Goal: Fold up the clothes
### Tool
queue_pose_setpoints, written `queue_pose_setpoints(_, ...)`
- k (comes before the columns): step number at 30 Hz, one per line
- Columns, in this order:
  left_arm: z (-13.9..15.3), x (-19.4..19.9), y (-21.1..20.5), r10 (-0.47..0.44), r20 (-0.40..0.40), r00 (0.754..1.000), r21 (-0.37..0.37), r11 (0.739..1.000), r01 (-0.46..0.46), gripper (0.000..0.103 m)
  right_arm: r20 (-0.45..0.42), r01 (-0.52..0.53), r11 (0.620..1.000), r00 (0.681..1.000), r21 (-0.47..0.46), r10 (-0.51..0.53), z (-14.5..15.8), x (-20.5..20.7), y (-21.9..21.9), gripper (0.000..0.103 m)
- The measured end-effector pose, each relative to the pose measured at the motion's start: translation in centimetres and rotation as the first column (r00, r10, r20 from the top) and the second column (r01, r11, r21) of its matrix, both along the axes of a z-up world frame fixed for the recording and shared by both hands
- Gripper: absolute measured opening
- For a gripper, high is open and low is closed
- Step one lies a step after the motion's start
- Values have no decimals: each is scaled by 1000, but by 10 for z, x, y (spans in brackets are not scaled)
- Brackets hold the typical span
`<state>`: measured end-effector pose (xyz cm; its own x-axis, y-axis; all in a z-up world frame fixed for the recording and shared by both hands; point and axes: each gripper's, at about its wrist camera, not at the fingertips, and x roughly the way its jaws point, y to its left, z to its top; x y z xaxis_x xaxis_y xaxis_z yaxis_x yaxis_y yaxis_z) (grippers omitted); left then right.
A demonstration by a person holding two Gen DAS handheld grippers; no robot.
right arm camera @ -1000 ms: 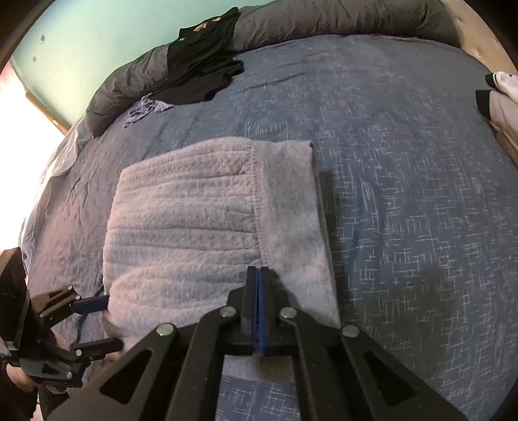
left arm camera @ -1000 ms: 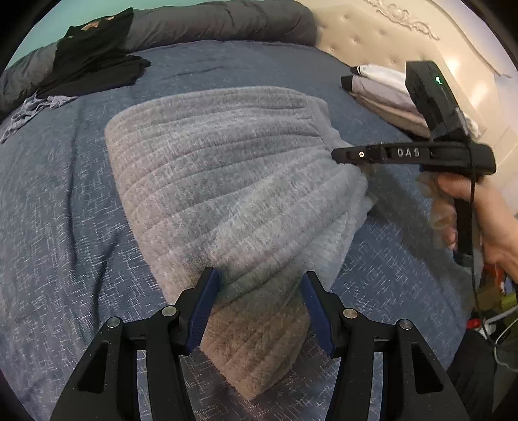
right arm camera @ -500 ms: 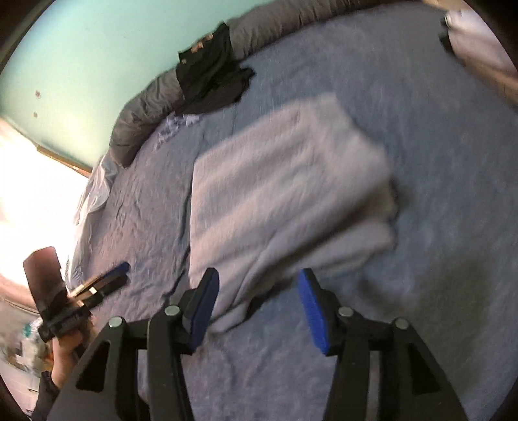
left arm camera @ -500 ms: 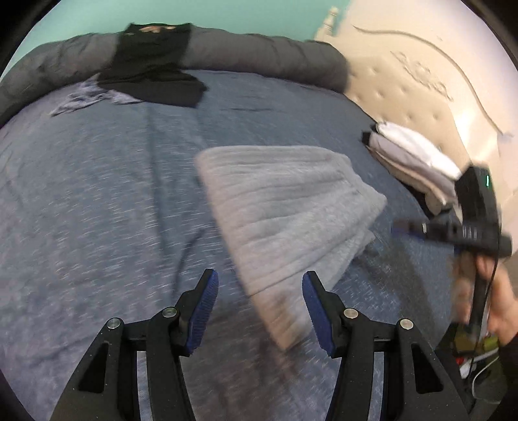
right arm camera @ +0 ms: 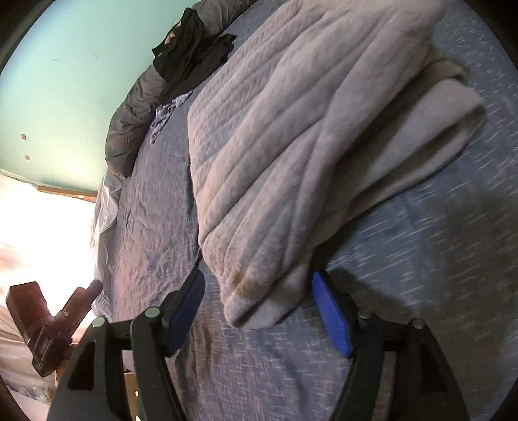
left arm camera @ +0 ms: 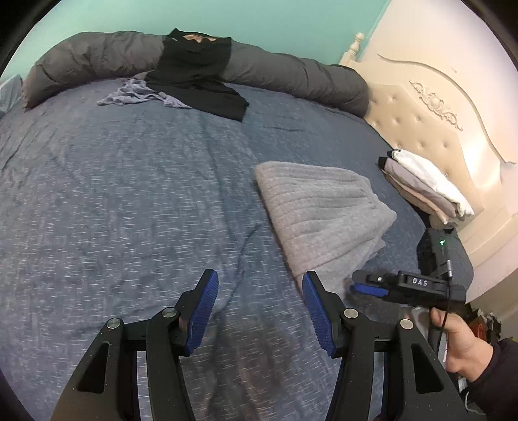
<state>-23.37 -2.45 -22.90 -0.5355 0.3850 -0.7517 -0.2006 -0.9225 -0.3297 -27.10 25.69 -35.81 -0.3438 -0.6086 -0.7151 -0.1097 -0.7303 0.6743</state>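
- The left gripper (left arm camera: 259, 304) hangs over bare bedspread, blue pads spread wide and holding nothing.
- The right gripper (right arm camera: 259, 311) is likewise wide apart and empty; the near corner of the folded grey garment (right arm camera: 291, 136) lies between its fingers, untouched as far as can be seen.
- That garment lies flat on the blue-grey bedspread (left arm camera: 129, 200), near the headboard side.
- Just beyond it, a stack of folded clothes (left arm camera: 427, 187) rests against the cream tufted headboard (left arm camera: 430, 107).
- At the far edge a rolled grey duvet (left arm camera: 97, 61) lines the teal wall (left arm camera: 259, 13), with black clothes (left arm camera: 197, 74) draped over it and a pale lilac piece (left arm camera: 136, 94) beside them.
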Motion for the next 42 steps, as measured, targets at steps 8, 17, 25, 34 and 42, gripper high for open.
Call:
queue_pose_setpoints(8, -4, 2, -22, 34, 8, 999, 9, 999, -34, 58, -8, -30, 999, 1000, 28, 30, -15, -6, -23, 37)
queue_pose_setpoints(17, -3, 5, -25, 46, 10, 999, 15, 999, -46, 58, -93, -113, 990, 988, 84, 121, 16, 3, -9, 14)
queue_pose_setpoints(25, 15, 8, -9, 14, -7, 1000, 19, 1000, -14, 58, -88, -232, 956, 964, 182, 251, 54, 36, 35, 13)
queue_pose_setpoints(34, 20, 15, 37, -80, 21, 997, 13, 997, 80, 58, -48, -264, 929, 957, 258, 286, 58, 83, 109, 12)
queue_pose_setpoints(42, -2, 13, 82, -172, 91, 981, 14, 985, 171, 58, -38, -256, 918, 959, 302, 280, 59, 100, 153, 11)
